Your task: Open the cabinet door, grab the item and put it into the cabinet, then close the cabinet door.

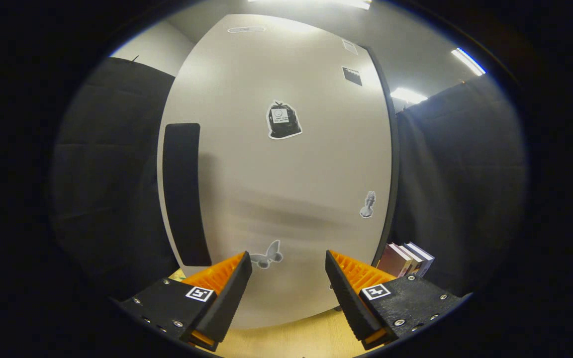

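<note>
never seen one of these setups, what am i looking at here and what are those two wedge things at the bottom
The picture comes from a fisheye camera riding on a hand-held tool that a person carries; there is no robot arm. The two wedges are the fingers of its tongs, seen from behind. They stand open with nothing between them. Straight ahead is a pale cabinet door, closed, with a long dark handle on its left side and a few stickers on it. The curve is only lens distortion. Beside the cabinet on the right stand some books. Below the fingers is a light wooden surface. Dark cloth hangs on both sides.
</note>
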`<state>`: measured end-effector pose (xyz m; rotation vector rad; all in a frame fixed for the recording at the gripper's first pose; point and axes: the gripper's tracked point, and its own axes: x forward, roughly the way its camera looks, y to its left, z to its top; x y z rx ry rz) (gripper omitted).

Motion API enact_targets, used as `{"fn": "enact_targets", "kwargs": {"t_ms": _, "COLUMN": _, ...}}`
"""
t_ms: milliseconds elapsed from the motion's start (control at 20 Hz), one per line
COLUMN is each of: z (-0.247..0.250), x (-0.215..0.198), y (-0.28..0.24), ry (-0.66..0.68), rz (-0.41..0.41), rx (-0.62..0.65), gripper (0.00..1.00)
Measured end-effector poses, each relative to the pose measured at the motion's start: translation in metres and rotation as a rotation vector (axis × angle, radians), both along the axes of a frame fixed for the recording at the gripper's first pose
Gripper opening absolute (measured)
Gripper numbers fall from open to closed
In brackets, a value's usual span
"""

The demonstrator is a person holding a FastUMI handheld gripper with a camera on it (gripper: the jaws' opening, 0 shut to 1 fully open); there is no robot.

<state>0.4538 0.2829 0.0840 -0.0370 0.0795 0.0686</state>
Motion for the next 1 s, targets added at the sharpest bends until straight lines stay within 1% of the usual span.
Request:
{"fn": "enact_targets", "kwargs": {"t_ms": 250, "z": 0.001, "x": -0.013, "y": -0.001, "ry": -0.005, "rz": 0.001, "rx": 0.012, "gripper": 0.93}}
{"fn": "enact_targets", "kwargs": {"t_ms": 550, "z": -0.002, "x": -0.077, "y": -0.013, "ry": -0.024, "rz": 0.018, "rx": 0.015, "gripper": 0.93}}
{"fn": "enact_targets", "kwargs": {"t_ms": 800, "z": -0.013, "x": -0.130, "y": -0.026, "ry": -0.031, "rz": 0.010, "rx": 0.020, "gripper": 0.93}}
{"fn": "enact_targets", "kwargs": {"t_ms": 1000, "z": -0.022, "x": -0.163, "y": -0.028, "ry": -0.046, "rz": 0.011, "rx": 0.022, "gripper": 0.93}}
